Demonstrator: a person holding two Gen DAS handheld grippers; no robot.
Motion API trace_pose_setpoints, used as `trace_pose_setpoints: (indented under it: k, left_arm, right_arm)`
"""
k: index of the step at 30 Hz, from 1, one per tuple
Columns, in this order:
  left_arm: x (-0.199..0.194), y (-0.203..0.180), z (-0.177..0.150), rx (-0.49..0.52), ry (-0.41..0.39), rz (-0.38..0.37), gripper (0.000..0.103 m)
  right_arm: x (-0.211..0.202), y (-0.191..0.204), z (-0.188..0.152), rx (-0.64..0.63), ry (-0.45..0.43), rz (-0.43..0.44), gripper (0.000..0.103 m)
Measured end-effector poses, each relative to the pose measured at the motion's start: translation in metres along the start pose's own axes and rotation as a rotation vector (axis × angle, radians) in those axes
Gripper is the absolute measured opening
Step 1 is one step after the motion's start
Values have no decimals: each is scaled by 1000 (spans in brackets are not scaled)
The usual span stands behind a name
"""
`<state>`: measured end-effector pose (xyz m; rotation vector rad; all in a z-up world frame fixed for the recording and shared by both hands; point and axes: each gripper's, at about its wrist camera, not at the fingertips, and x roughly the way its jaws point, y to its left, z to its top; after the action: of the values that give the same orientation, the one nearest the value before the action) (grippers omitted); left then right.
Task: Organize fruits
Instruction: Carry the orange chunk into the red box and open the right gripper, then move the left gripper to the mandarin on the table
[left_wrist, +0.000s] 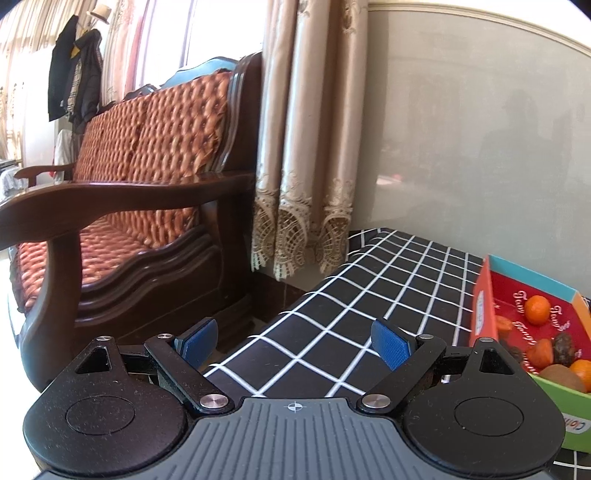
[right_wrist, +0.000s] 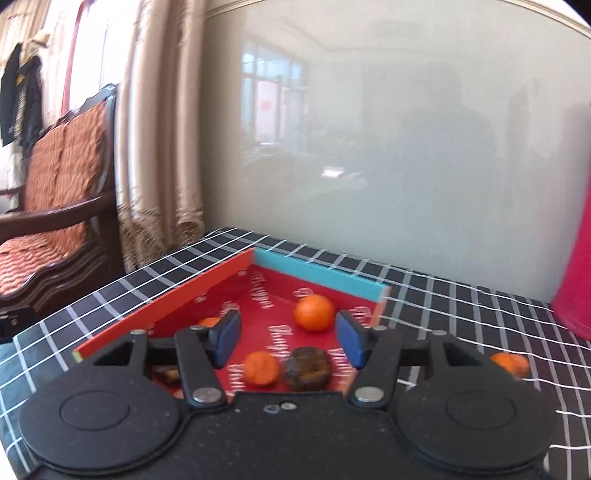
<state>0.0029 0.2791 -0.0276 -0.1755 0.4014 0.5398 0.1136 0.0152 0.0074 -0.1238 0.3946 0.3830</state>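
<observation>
A shallow red cardboard box with one turquoise wall is set on the table covered by a black cloth with a white grid; it appears to serve as the collecting tray for the fruit. Inside it, a round orange tangerine is seen toward the far corner, a smaller orange fruit and a dark brown wrinkled fruit lie touching each other nearer the camera, and further fruit is partly hidden behind the left blue pad.

The right tool is held low over the box, angled down into it; its jaws stand partly apart with nothing gripped between the pads, which suggests a fruit has been let go inside. One orange fruit lies outside the box on the cloth, to its right, and is probably yet to be gathered.

The left tool is kept wide open and empty over bare cloth, beside the box, apparently parked clear of the working hand.
</observation>
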Motion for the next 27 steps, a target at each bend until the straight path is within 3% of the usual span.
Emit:
trace_pose_setpoints:
  k: [8, 27]
  left_arm:
    - [-11, -35, 1, 31, -15, -57, 90]
    - [-53, -170, -10, 215, -88, -259, 90]
  right_arm:
    - [-18, -53, -6, 66, -4, -88, 57]
    - [-79, -176, -38, 206, -12, -300, 57]
